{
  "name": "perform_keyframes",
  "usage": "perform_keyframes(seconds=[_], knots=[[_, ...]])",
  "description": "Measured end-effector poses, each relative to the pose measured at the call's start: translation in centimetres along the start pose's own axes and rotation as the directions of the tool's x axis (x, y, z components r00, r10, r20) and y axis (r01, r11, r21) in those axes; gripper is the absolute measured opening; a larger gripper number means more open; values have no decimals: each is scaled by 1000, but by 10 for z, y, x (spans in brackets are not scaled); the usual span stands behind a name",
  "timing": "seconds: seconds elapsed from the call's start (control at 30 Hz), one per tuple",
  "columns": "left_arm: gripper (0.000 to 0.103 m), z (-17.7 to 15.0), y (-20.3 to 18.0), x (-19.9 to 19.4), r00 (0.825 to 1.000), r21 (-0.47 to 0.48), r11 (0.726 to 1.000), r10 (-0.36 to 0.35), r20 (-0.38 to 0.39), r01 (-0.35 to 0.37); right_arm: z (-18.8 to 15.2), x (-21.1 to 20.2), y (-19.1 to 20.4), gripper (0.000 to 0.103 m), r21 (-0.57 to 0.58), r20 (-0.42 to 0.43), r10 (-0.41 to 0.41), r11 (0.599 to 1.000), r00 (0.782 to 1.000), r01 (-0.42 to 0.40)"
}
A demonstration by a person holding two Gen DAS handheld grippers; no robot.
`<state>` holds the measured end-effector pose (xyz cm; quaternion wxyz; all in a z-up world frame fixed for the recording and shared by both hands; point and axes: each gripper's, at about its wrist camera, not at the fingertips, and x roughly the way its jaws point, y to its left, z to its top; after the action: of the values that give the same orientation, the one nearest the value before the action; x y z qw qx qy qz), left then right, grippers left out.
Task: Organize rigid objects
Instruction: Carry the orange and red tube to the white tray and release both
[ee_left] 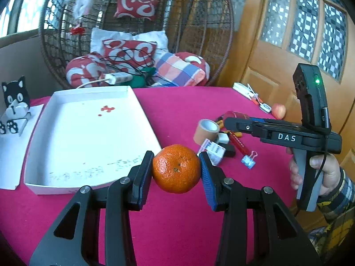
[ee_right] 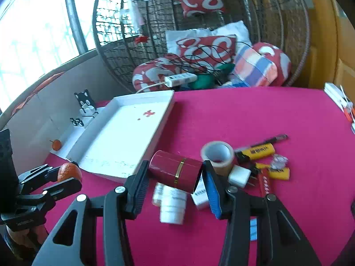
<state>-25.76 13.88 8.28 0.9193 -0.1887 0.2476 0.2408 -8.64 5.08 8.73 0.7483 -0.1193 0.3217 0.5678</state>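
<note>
Left gripper (ee_left: 176,168) is clamped on an orange (ee_left: 176,169), lower centre, just right of the white tray (ee_left: 35,150); right gripper (ee_right: 175,175) is clamped on a red cylinder (ee_right: 175,171) at centre, above the pink cloth (ee_right: 266,115)

Open pink-cloth bench (ee_left: 188,110) lies between the shallow white cardboard tray (ee_left: 142,108) and the clutter at right, where a brown tape roll (ee_right: 218,155), yellow lighters (ee_right: 258,151) and a white plug (ee_right: 239,176) crowd together. The tray's floor is bare; its low walls stand in the way.
</note>
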Motion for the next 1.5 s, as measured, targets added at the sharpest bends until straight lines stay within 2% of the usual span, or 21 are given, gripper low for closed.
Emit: perform_keyframes(seconds=[0.5,0.63,0.77,0.9,1.03,1.37,1.5], knots=[[41,10,42,-15,996,-52,995,86,37,-84,30,23,34,47,-63,1,52,997,999,-52],[41,20,62,-17,994,-84,992,102,43,-98,40,31,41,47,-73,1,59,996,998,-58],[41,33,82,-13,988,-103,984,150,42,-145,52,42,49,47,-89,-7,72,993,997,-72],[41,46,108,-8,986,-158,975,165,37,-157,63,56,60,47,-117,-9,66,991,998,-66],[41,59,130,-2,977,-186,963,207,43,-195,74,74,72,47,-124,-25,80,989,997,-82],[41,75,180,44,958,-268,921,286,-25,-281,91,131,96,47,-120,-73,81,989,994,-89],[41,79,194,72,950,-288,905,299,-88,-312,88,157,100,47,-109,-116,79,990,990,-92]])
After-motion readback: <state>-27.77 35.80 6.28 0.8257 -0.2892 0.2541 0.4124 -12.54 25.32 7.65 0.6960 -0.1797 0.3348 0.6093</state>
